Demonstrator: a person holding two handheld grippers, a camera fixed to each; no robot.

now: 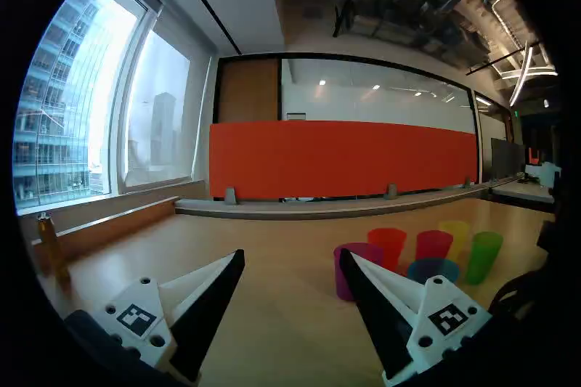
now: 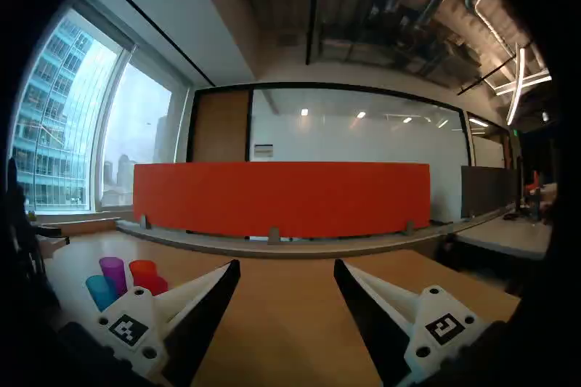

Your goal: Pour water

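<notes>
The left gripper (image 1: 290, 253) hangs level over the worktop (image 1: 285, 332), its fingers (image 1: 209, 301) spread wide apart. The right gripper (image 2: 285, 263) is posed alike, equally parted.

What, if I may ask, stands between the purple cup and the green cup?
In the left gripper view: red cup, pink cup, blue cup, yellow cup.

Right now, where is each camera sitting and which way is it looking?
Left gripper view: rides on the left gripper, low over the table, facing the orange screen; its two open fingers show, cups ahead-right.
Right gripper view: rides on the right gripper, facing the same screen; open fingers show, cups far left.
Shared: table, orange screen, cups, windows.
</notes>
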